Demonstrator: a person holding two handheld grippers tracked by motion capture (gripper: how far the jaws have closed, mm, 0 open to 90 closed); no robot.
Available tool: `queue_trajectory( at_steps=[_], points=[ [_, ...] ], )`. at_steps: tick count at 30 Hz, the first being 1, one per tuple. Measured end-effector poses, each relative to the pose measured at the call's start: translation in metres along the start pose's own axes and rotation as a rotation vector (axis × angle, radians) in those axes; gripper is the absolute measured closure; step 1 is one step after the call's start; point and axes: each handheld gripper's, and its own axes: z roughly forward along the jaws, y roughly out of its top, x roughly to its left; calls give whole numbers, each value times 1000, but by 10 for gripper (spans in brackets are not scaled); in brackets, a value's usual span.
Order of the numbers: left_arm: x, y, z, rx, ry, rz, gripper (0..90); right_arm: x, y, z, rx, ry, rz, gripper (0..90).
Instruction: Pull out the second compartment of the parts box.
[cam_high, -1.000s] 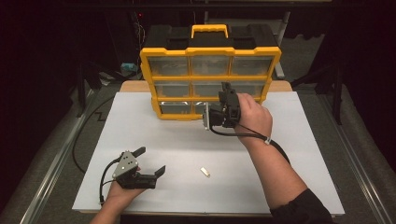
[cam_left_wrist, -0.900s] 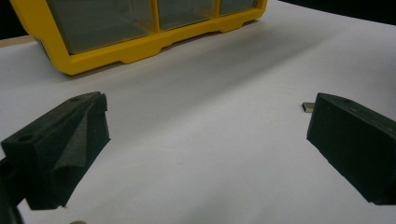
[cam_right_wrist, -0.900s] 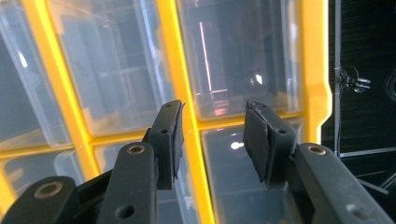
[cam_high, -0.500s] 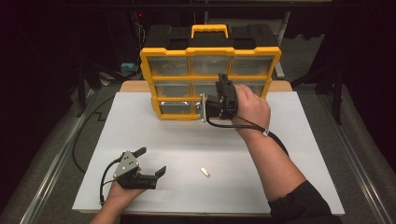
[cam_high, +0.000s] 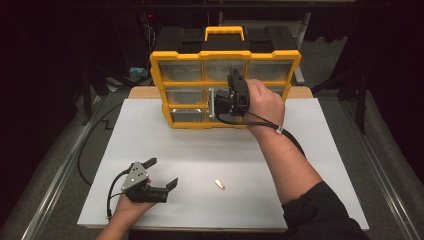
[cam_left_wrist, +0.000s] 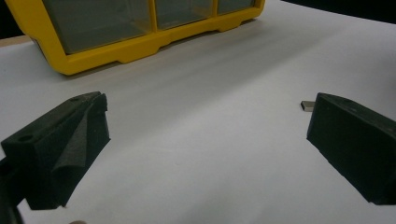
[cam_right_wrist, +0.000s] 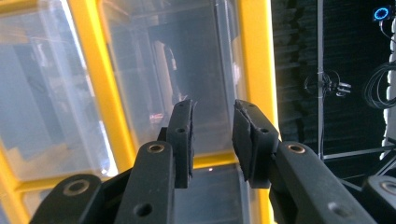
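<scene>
1. Right gripper (cam_high: 219, 102) is up against the front of the yellow drawer organizer (cam_high: 225, 55), at its middle column; jaws a narrow gap apart, nothing clamped, likely lining up on a clear drawer (cam_right_wrist: 187, 70) to pull it.
2. Left gripper (cam_high: 162, 175) rests low on the desk, well in front of the organizer; jaws wide apart, empty, seemingly parked.
3. Small metal piece (cam_high: 219, 184) lies loose, in front of the organizer.
4. White desk (cam_high: 310, 150), dark room behind the organizer.

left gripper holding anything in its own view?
No, the left gripper is wide open over the bare white sheet, nothing between its jaws.
</scene>
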Motion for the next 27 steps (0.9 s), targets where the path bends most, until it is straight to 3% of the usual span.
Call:
queue_trajectory(
  at_steps=[9,27],
  points=[
    [1,0,-1,-4,5,-1,0,-13,10,12,5,-13,-40,720],
    [2,-1,-1,-1,7,-9,1,-11,15,22,8,-5,-72,753]
  ],
)
